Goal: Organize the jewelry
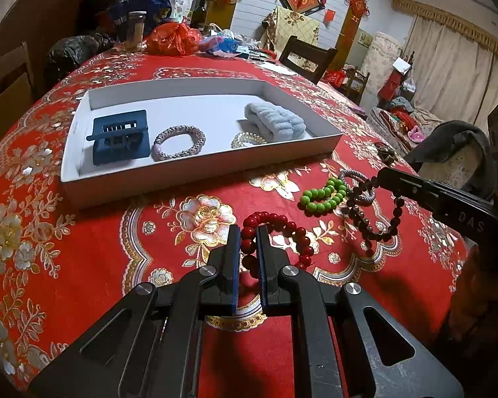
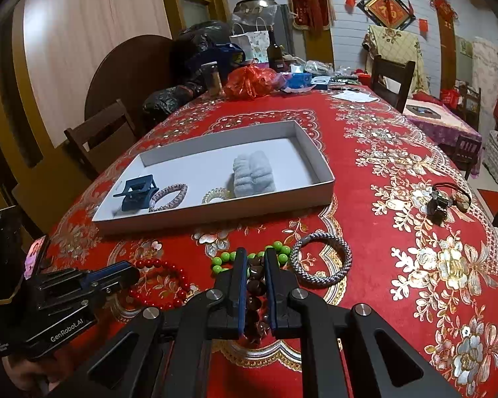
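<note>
Our left gripper [image 1: 248, 232] is clamped on the red beads [image 1: 279, 229], tilted down over the cloth [image 1: 116, 238]. Our right gripper [image 2: 255, 255] pinches the brown beads [image 2: 254, 285], lifting them. Green beads [image 2: 225, 258] and a grey bracelet [image 2: 322, 262] lie just beyond, before the tray [image 2: 215, 212].

Right gripper [image 2: 255, 262] is clamped on a dark brown bead bracelet [image 2: 254, 293], green bead bracelet [image 2: 275, 252] just past its tips. Grey woven bracelet [image 2: 322, 260] sits right beside, red bead bracelet [image 2: 162, 282] by the left gripper [image 2: 123, 273]. White shallow cardboard tray [image 2: 215, 212] further back.
</note>
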A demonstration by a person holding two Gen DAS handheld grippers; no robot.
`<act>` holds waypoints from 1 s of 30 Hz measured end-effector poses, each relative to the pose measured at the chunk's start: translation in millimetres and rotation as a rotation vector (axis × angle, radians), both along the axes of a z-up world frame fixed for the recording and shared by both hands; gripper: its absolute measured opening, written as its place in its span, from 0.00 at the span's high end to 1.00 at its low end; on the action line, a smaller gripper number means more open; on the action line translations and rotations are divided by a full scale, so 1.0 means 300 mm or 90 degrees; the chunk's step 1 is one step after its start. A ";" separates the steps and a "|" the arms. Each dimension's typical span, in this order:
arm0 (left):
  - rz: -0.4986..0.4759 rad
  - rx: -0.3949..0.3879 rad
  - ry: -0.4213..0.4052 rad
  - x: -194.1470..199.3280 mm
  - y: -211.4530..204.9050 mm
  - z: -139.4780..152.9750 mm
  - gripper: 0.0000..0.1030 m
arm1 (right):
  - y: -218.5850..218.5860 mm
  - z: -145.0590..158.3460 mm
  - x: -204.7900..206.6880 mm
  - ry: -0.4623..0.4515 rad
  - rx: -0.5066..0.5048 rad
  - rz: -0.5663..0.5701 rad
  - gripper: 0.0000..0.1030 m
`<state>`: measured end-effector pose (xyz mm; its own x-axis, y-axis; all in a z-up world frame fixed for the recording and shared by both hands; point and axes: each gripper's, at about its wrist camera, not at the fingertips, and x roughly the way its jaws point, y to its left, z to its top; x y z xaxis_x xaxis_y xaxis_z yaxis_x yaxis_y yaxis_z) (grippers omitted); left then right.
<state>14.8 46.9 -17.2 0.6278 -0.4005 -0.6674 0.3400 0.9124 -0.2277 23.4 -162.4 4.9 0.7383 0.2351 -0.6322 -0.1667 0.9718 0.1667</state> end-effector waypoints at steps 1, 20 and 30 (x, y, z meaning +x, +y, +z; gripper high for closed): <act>0.000 0.000 0.000 -0.002 0.004 0.000 0.93 | -0.001 0.000 0.001 -0.001 -0.002 -0.002 0.91; -0.005 -0.005 0.000 0.003 -0.002 0.001 0.92 | 0.006 -0.012 0.015 0.006 -0.023 -0.009 0.91; -0.006 -0.005 0.000 0.001 -0.004 0.000 0.93 | 0.008 -0.005 0.016 0.001 -0.023 -0.011 0.91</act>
